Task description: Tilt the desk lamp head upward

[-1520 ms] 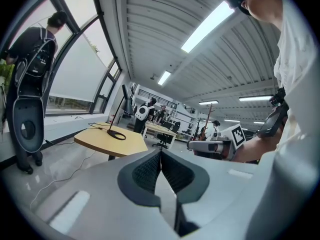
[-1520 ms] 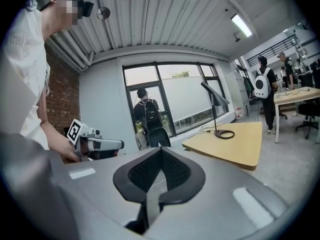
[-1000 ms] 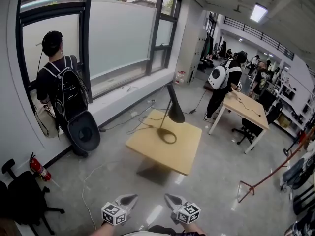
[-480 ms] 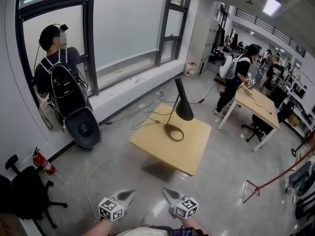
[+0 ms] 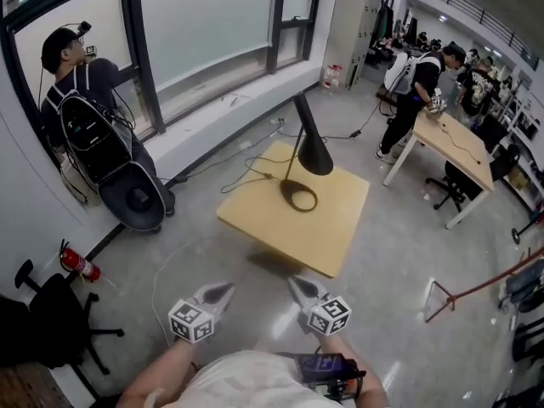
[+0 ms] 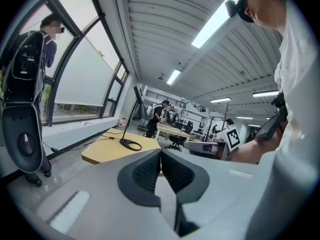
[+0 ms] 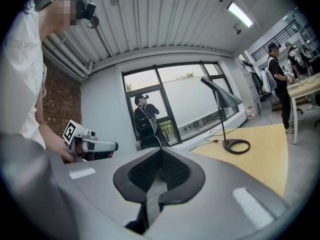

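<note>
The left gripper is clenched, pads together with nothing between them, over bare floor. Just right of it, the right gripper is likewise clamped and empty. The lamp stands on the table's far part, head tipped down, well apart from both grippers. Against a second ago, table and lamp lie nearer to the grippers. Open floor runs up to the table's near edge; a person stands far left by the window
</note>
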Motion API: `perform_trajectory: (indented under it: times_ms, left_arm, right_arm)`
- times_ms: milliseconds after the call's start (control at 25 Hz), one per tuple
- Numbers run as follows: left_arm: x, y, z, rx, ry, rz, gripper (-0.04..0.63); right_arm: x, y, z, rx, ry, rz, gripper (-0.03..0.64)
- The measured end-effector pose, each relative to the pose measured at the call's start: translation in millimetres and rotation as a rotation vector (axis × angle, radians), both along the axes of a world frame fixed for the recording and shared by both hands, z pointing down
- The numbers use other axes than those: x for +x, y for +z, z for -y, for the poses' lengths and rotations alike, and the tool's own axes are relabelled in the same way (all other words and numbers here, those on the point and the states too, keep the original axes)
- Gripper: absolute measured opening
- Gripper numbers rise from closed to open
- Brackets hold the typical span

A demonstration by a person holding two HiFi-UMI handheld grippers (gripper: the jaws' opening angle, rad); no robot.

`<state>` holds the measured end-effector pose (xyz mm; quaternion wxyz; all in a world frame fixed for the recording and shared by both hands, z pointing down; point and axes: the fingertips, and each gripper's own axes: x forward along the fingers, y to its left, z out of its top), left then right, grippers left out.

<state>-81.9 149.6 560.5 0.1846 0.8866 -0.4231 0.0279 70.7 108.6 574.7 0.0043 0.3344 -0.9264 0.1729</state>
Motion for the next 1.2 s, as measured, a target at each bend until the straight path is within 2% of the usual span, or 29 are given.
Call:
perform_trajectory:
  times_ms: [200,400,600,720,920,1200]
  left_arm:
    - [14,-13,41,0.024,-0.001,0.011,0.003]
    - [23,-24,65,0.033,-0.011,0.005,0.003]
    - [17,-29,95,0.06,-0.02,0.002,0.002]
    - [3,-41,109,0.084,-0.019,0.0,0.002]
    - [-1,-34,134,0.052,0.04,-0.014,0.002]
    - [-14,-34,192,0.079,0.145,-0.032,0.002]
  right_arm:
    - [13,-6,36,0.013,-0.001,0.013,0.011]
    - [23,-6,48,-0.005,-0.011,-0.003,0.011]
    - [28,-7,79,0.011,-0.006,-0.03,0.011]
    - [13,-17,91,0.026,-0.004,-0.033,0.011]
    - [-6,-25,108,0.006,0.023,-0.042,0.011]
    - [-31,-34,151,0.028,0.085,-0.084,0.011]
